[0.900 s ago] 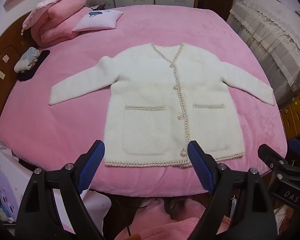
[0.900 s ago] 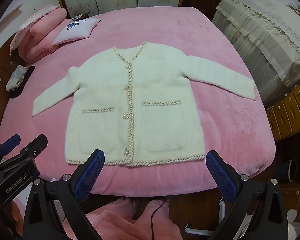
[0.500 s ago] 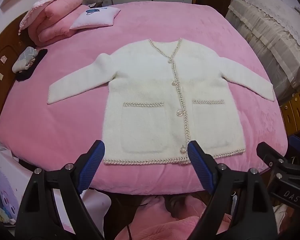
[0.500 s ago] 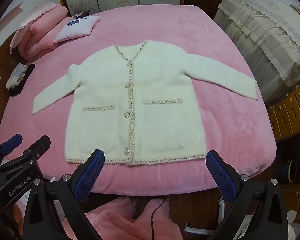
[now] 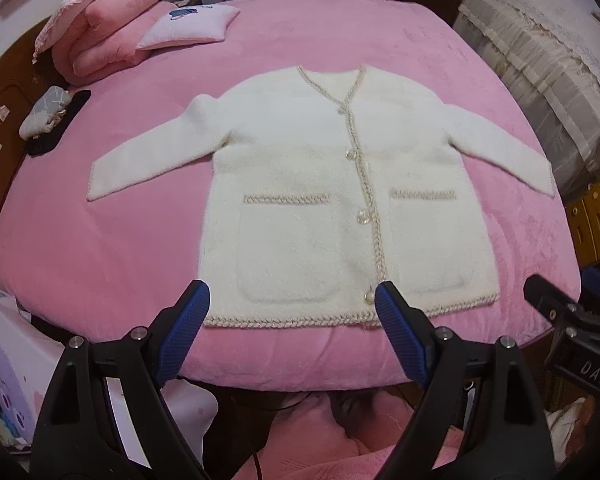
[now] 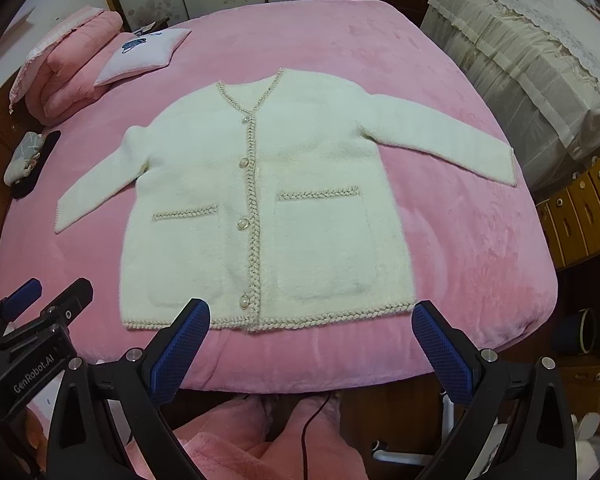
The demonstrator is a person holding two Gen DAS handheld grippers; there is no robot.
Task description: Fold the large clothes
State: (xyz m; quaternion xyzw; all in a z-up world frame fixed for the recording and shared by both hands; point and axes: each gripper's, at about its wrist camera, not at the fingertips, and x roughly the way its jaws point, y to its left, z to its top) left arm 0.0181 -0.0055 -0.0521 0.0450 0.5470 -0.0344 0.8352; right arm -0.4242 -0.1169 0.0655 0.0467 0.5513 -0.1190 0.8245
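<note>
The cardigan lies flat and buttoned on the pink bed, front up, collar toward the far edge and hem along the near edge. Its long axis runs from near edge to far edge, straight away from both tools, and the sleeves reach out toward the left and right edges.

Left tool hangs wide open off the near edge, nothing between its pads, aimed at the hem left of the button line. Right tool is open as wide as it goes, also empty, framing the hem from the button line out to the right hem corner. Both are apart from the cloth; neither touches it.

So here's the relation that matters: the garment sits ahead of and below both tools, hem nearest. The left sleeve is the left tool's side, the right sleeve the right tool's. My read is that folding has not begun, and a sleeve or a side edge looks like the likely first grab.

What do the views trade? The left view shows the left cuff with plenty of bed beyond it, and the right tool's body at its right margin. The right view shows the right cuff lying near the bed's right edge, and the left tool's body low at left.
</note>
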